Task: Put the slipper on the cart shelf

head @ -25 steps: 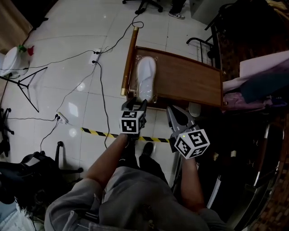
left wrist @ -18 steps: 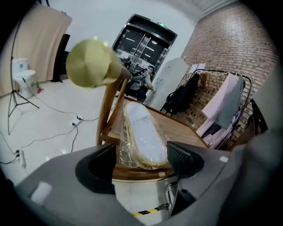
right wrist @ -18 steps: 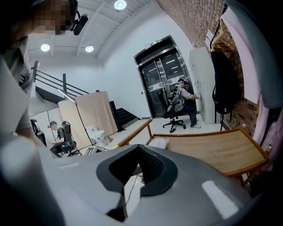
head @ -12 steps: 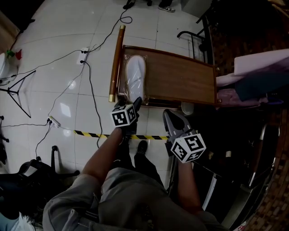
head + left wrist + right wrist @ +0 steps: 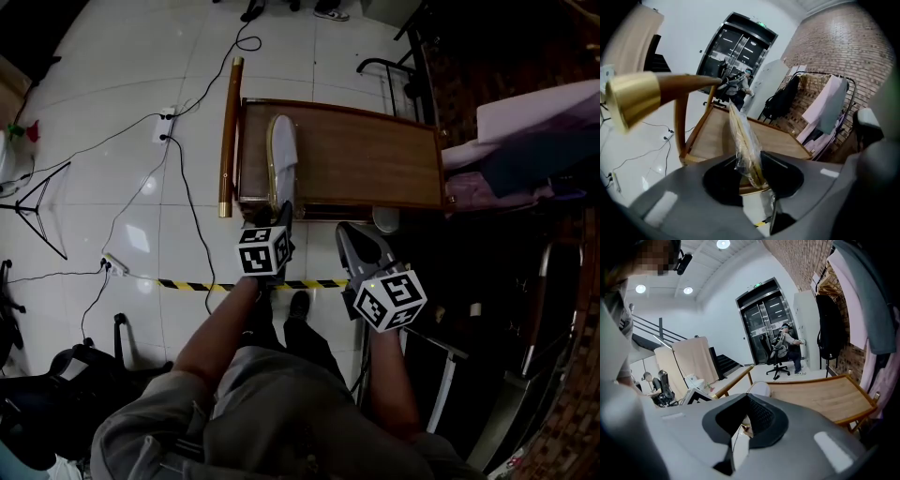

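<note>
Left gripper (image 5: 284, 210) is closing its jaws on the heel of the plastic-wrapped slipper (image 5: 282, 155), which is tipped on edge at the wooden cart shelf's (image 5: 375, 159) left end. Right gripper (image 5: 362, 246) has its jaws together, nothing in them.

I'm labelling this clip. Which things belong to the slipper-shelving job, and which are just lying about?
Job: slipper, cart shelf, left hand-held gripper with jaws closing on the slipper.
Lying about: floor cables, hazard tape, hanging clothes.
</note>
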`<state>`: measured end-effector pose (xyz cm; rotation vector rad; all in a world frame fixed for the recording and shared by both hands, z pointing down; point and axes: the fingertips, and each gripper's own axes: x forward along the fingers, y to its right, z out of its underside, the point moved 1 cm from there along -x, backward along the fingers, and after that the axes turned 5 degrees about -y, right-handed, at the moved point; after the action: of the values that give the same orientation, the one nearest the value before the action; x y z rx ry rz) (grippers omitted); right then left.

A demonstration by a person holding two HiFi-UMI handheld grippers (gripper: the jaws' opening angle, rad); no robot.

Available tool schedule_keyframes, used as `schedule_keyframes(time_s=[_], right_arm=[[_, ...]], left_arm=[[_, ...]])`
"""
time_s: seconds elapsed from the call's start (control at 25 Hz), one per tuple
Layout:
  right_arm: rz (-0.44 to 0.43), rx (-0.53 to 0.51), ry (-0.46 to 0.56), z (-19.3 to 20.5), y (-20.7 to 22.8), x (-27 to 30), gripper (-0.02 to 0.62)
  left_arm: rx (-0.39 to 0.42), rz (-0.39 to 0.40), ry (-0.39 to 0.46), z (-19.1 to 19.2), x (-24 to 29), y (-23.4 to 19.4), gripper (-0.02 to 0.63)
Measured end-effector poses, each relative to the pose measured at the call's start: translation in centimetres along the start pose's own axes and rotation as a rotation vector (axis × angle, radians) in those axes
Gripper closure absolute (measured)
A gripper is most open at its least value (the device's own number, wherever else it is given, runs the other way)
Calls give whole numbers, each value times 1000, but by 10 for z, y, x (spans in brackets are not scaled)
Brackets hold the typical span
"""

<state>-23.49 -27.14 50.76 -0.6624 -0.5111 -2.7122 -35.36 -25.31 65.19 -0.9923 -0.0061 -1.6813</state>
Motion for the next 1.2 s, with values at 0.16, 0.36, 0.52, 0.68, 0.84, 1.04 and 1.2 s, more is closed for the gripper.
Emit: schedule_keyframes(time_s=[0.16,0.36,0.52,0.68,0.84,1.04,1.2], right_arm=[[27,2,23,-7,4,-9,597],[77,-6,57,-18,5,-29,597],[156,9,106,-22,15,-55,597],[249,38,147,-17,24,-85,597],[352,71,193,-8,38,-125,597],[451,107,250,7,44,-175,597],[515,133,304,25,37,-225,597]], left_arm=[[69,57,39,-22,-13,25,517],[176,135,66,-41,-30,61,528],[251,210,69,-53,-38,96,528],[310,301,78,-58,-47,130,529],[362,402,67,-55,-59,166,529],[408,491,12,-27,-82,202,529],[443,552,-28,1,-108,238,529]])
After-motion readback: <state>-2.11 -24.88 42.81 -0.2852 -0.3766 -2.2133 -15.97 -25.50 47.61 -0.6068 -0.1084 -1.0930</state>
